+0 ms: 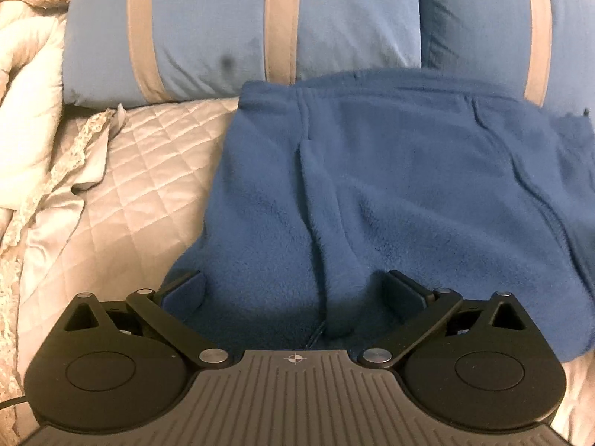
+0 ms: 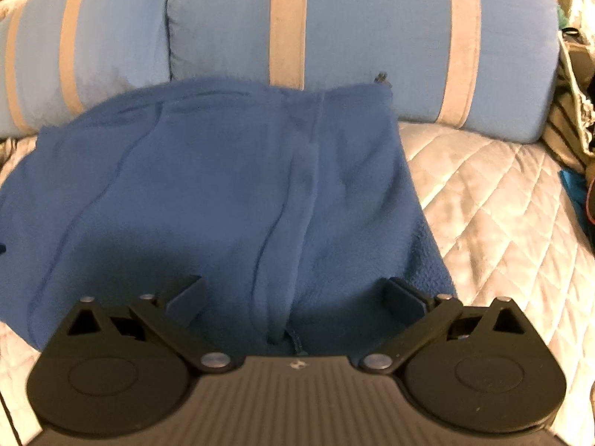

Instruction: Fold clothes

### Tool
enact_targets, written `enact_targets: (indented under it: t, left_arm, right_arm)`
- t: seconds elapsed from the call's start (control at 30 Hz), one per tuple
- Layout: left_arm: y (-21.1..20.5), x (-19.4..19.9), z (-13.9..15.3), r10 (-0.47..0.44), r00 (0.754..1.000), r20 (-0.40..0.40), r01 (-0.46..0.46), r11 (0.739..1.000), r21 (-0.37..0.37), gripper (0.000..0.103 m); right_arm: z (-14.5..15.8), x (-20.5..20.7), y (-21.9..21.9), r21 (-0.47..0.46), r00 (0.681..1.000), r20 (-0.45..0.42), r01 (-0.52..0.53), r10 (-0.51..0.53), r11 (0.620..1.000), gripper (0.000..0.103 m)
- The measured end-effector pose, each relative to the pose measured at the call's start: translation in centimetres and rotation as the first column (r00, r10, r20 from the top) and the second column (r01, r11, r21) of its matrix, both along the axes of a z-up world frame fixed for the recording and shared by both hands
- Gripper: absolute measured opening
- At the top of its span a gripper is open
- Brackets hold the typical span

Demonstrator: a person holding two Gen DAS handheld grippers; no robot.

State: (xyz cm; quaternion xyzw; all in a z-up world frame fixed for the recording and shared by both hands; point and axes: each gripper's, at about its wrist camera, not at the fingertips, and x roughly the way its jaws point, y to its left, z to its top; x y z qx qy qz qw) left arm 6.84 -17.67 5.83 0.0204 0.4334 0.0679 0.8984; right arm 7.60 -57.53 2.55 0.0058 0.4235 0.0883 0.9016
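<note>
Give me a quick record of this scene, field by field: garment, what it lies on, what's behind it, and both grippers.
garment: blue fleece, lying spread out
surface: quilted cover
behind: blue pillows with tan stripes
left gripper: jaws open, over the fleece's near edge
right gripper: jaws open, over the fleece's near edge
fold: not yet begun
</note>
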Motion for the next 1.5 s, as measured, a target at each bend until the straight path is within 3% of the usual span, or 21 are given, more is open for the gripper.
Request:
enact_targets:
  t: [0.2, 0.53, 0.67, 0.8, 0.93, 1.2, 1.5]
  left_arm:
    - [0.8, 0.6, -1.2, 0.008, 1.0, -0.019, -0.009, 0.999, -0.04, 0.103]
    - [1.0, 0.1, -1.4, -0.006, 1.0, 0.015, 0.007, 0.998, -0.055, 0.103]
    - [0.7, -0.6, -1.1, -0.026, 0.998, 0.061, 0.028, 0.999, -0.029, 0.103]
    - [0.7, -1.2, 0.2, -0.07, 0.992, 0.108, 0.072, 0.997, -0.012, 0.103]
    - [2.4, -2.2, 2.9, -0.069, 0.967, 0.247, 0.078, 0.997, -0.027, 0.103]
    - [6.8, 1.8, 2.5, 0.048, 0.98, 0.195, -0.014, 0.985, -0.171, 0.103]
    - [10.1, 5.0, 0.4, 0.159, 0.981, 0.109, -0.112, 0.931, -0.347, 0.103]
  right_arm:
    - [-1.6, 0.8, -0.7, 0.032, 0.997, -0.069, -0.013, 0.015, 0.999, 0.1]
    - [-1.6, 0.7, -0.8, 0.036, 0.999, -0.041, -0.028, 0.03, 0.999, 0.101]
    - [-1.1, 1.0, -0.6, 0.028, 0.999, -0.025, -0.034, 0.035, 0.999, 0.101]
    - [0.7, 0.7, -1.5, 0.119, 0.998, -0.003, 0.065, -0.065, 0.991, 0.101]
    - [1.4, 1.0, -3.0, 0.187, 0.989, 0.052, 0.129, -0.141, 0.974, 0.101]
    - [0.6, 3.5, -5.5, 0.235, 0.967, 0.054, 0.229, -0.248, 0.945, 0.101]
    - [-1.4, 5.7, -6.6, 0.257, 0.949, -0.003, 0.305, -0.315, 0.917, 0.101]
